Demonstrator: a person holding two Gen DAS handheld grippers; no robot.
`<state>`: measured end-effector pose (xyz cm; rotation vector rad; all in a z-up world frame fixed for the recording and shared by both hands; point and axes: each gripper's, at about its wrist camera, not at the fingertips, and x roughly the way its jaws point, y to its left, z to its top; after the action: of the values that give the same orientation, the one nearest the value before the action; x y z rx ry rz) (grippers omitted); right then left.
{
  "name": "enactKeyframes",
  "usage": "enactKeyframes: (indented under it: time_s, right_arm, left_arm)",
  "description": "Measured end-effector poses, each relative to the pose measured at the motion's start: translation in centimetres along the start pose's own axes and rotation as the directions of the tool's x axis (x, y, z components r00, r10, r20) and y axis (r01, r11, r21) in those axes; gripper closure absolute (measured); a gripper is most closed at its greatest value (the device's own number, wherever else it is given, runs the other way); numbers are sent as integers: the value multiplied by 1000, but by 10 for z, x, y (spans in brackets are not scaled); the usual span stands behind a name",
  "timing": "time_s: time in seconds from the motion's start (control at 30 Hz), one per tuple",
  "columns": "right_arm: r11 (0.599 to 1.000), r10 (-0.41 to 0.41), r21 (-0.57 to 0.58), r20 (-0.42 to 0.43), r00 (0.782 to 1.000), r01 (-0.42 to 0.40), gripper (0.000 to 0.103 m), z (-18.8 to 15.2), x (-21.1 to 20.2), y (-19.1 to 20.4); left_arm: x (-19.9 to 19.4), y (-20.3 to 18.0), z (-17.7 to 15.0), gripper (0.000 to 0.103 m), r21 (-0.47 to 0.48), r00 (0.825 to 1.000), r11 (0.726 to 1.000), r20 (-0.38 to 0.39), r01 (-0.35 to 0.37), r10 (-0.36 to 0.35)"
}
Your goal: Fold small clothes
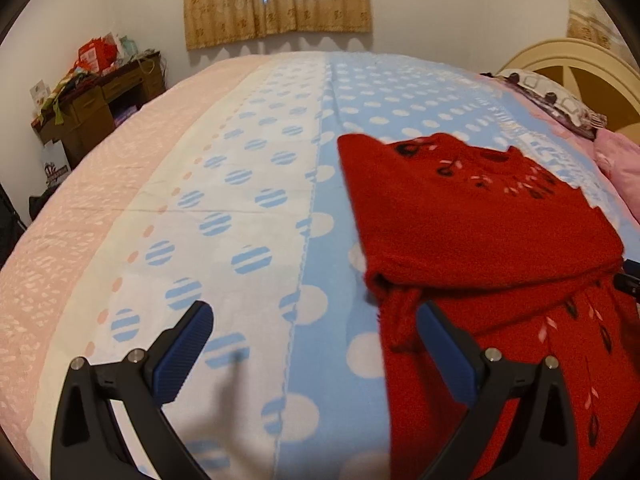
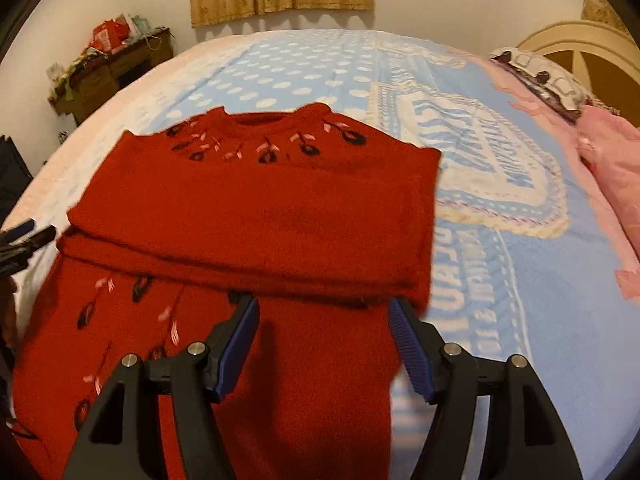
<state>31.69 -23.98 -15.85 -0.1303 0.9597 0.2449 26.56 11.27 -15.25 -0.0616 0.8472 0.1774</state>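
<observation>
here | blue dotted blanket [image 1: 248, 184] | red sweater [image 2: 248, 208] | curtain [image 1: 276, 0]

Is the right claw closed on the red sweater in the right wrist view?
No, the right claw stands open above the red sweater, and its pads do not press the cloth.

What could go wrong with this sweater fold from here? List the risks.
1. Both the left gripper and the right gripper are open and hold nothing, so the folded-over top of the red sweater could slump or unfold.
2. The right gripper sits low at the fold edge; closing there might pinch several layers and drag the stack askew.
3. The blanket is soft, so pulling the sweater could bunch both.
</observation>
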Motion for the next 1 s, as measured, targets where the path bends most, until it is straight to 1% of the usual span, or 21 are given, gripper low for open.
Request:
enactKeyframes:
  time_s: [0.17,0.27,0.4,0.5,0.6,0.8,1.0]
  right_arm:
    - [999,17,32,18,1000,-18,35,-15,-20,-1]
    - [1000,23,19,31,999,-24,35,-25,-32,4]
    - [999,32,10,41,999,-33,35,-37,-44,9]
    - [999,44,19,47,998,-45,35,-46,-50,11]
    - [999,36,24,55,998,-38,35,-57,-58,15]
    - [997,62,32,65,996,-65,34,-77,-71,18]
    - [997,63,32,79,995,-65,34,-89,-82,20]
  left_arm:
    - [-35,-2,-4,0,-2,998,999,59,34,-34]
    - [-56,-3,-8,0,-1,994,999,96,50,-50]
    - [-76,-4,-15,0,-1,990,998,126,70,-69]
    - [-87,-5,-21,0,8,988,997,137,72,-73]
    - [-100,-6,-29,0,17,985,997,154,70,-72]
    - [-122,-5,-46,0,9,979,995,179,95,-95]
    - [-137,-8,-61,0,37,978,996,189,86,-91]
